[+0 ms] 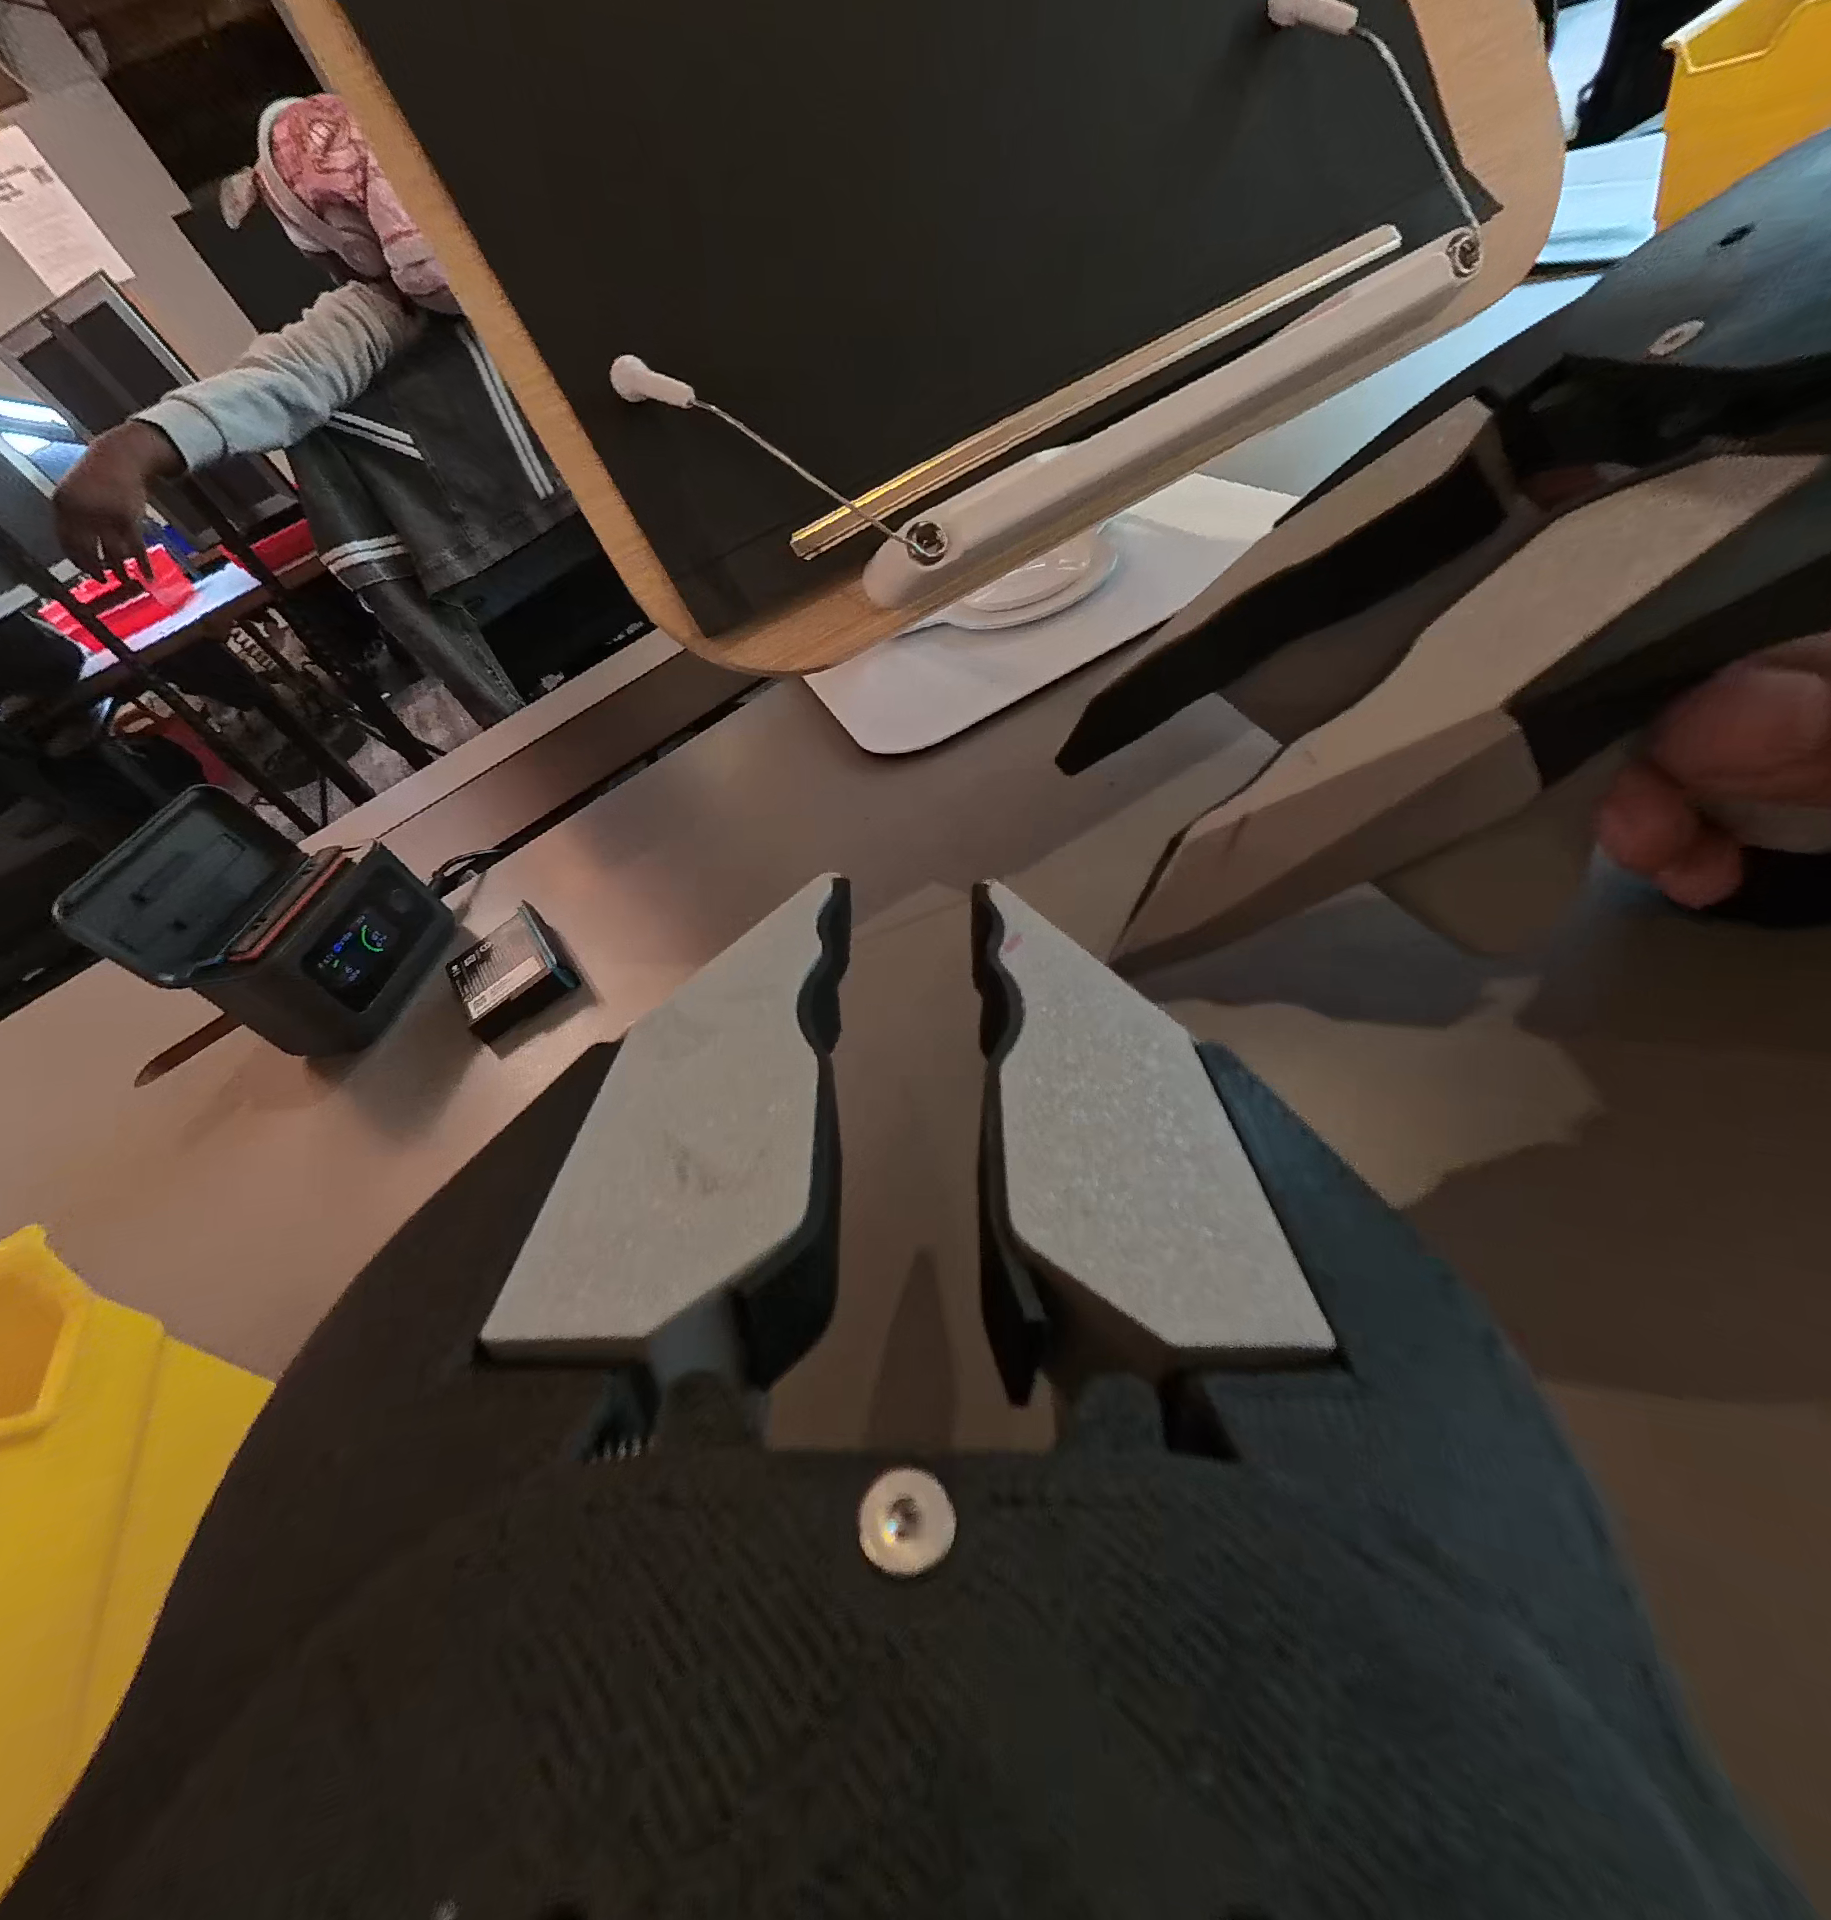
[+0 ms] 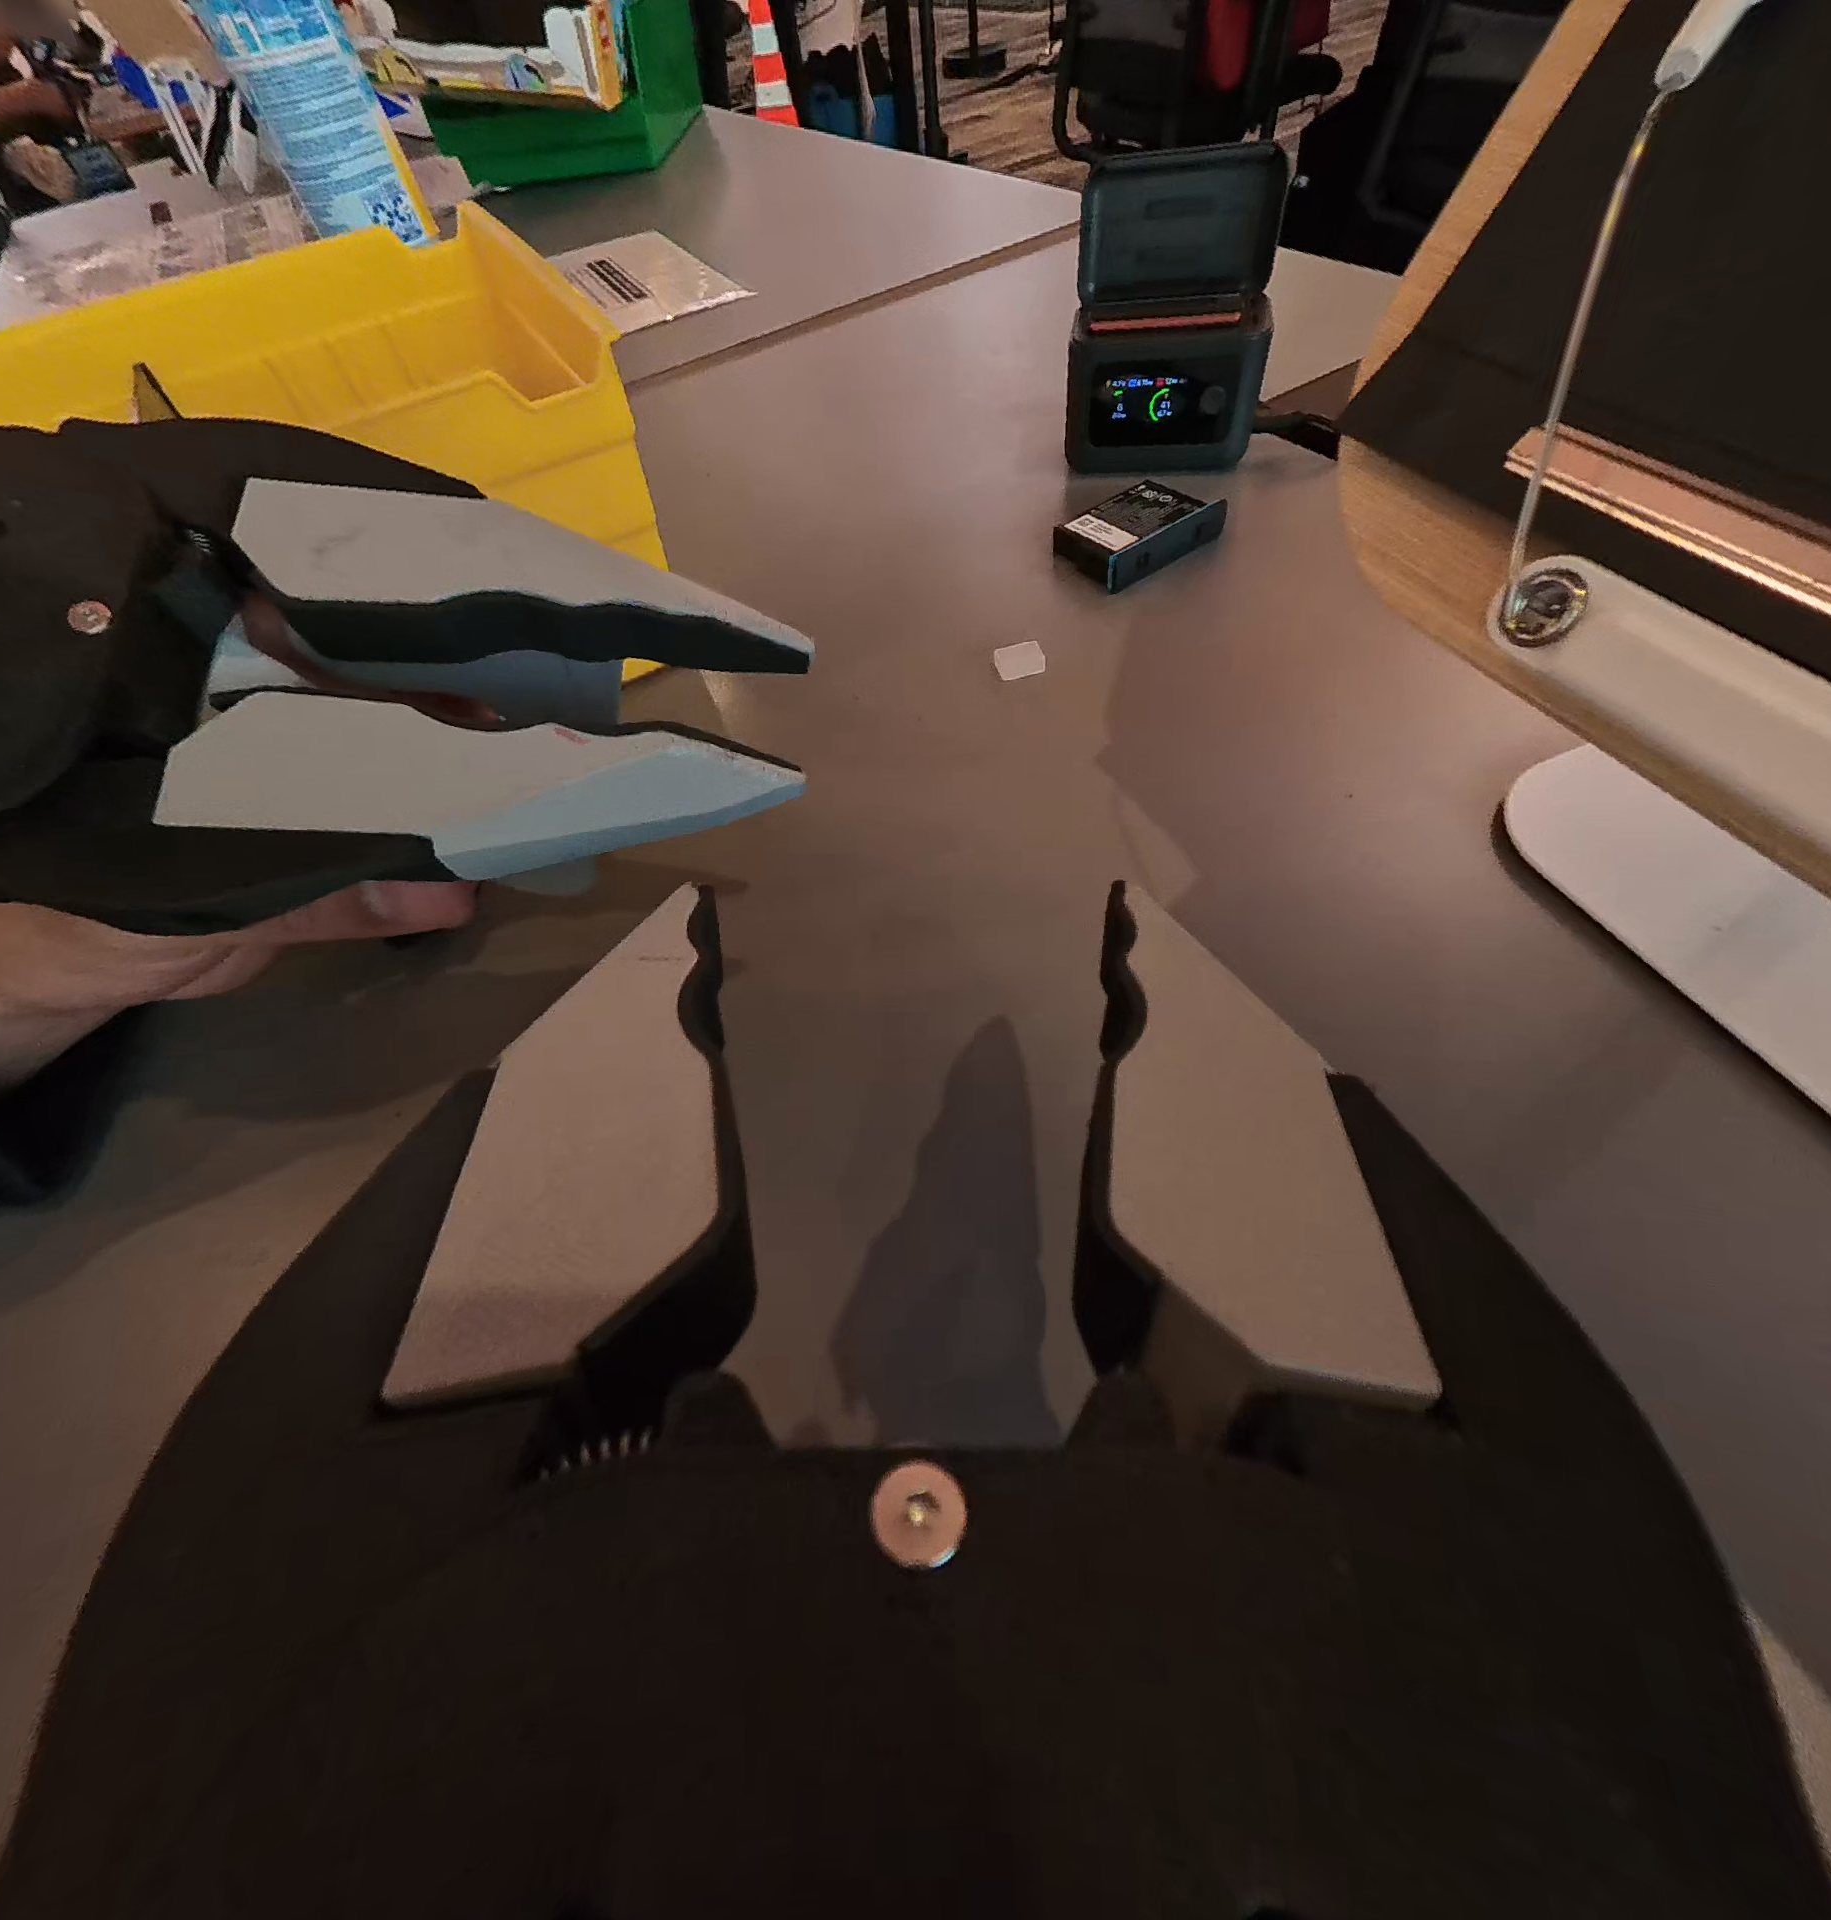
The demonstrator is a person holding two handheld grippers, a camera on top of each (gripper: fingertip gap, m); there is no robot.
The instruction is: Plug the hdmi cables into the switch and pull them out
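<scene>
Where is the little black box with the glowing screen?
In the right wrist view, the charger case stands on the grey table, far ahead, lid open. A flat black battery lies just in front, the book stand to its right.

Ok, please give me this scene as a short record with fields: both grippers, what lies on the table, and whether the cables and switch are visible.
left gripper: open, holds nothing, above the table
right gripper: open wide, holds nothing
table: grey
charger case: lid up, screen lit
black battery: lying flat in front of the case
yellow bin: at the left side
book stand: tilted board on a white base
HDMI cables and switch: not visible in either view
</scene>
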